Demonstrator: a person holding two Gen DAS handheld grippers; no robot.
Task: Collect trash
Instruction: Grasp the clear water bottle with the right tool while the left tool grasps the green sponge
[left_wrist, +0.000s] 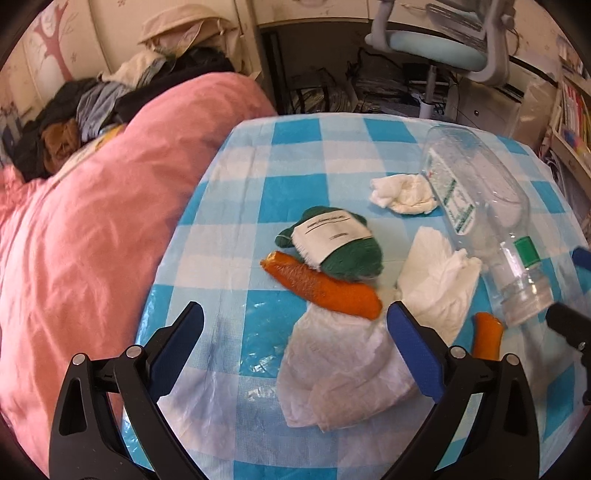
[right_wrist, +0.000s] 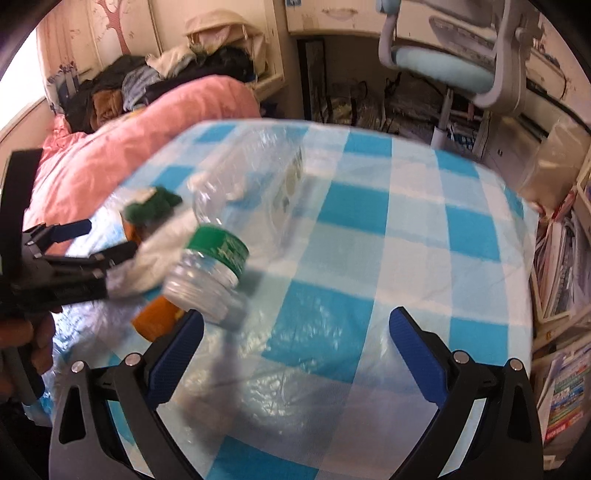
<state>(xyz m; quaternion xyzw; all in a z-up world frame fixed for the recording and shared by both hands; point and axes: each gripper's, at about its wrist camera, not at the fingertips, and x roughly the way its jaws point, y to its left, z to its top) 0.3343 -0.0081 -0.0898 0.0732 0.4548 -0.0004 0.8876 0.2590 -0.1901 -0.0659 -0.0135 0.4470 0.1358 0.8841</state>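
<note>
Both grippers are held apart and empty. The left gripper (left_wrist: 295, 339) is poised over the tissue (left_wrist: 332, 373) on the surface (left_wrist: 236, 206); the right gripper (right_wrist: 295, 343) is beside the bottle (right_wrist: 229, 236). Jaws should be centred before closing.

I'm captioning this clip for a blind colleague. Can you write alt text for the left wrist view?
The open left gripper hovers over a blue-checked table strewn with trash: crumpled white tissues, a plush carrot, and a clear plastic bottle lying on its side. A pink duvet lies left.
</note>
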